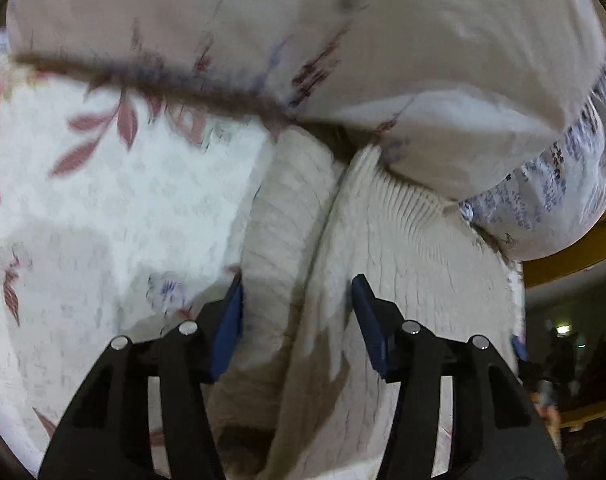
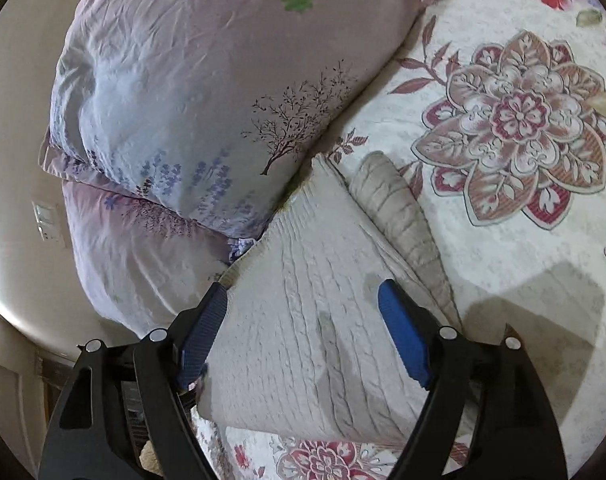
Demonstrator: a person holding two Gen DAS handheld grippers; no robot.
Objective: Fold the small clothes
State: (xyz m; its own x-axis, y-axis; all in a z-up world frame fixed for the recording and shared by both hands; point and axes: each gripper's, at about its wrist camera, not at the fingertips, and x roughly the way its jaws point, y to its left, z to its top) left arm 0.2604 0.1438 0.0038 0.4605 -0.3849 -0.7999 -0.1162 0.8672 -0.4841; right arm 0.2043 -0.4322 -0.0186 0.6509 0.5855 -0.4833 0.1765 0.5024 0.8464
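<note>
The cream knit sweater (image 2: 303,312) lies folded on the bed (image 2: 523,240), touching the pillows (image 2: 207,92). My left fingers (image 1: 297,320) and right fingers (image 2: 303,332) hover spread, empty. A careless grab might drag loose layers, undoing the fold.

A bed is covered by a white quilted bedspread (image 2: 503,240) printed with large maroon flowers and red blossoms. Two pillows are stacked at its head: the upper pillow (image 2: 191,92), in pale lilac cloth printed with a dark tree, blue sprigs and a green clover, is laid on a lower pillow (image 2: 139,256) of the same cloth. Behind them a plain cream wall (image 2: 19,128) is seen, with a white switch plate (image 2: 47,220) fixed to it. In the left wrist view, a yellow-brown wooden edge (image 1: 575,260) is seen beside the bed, and the room beyond it is dark and blurred.
</note>
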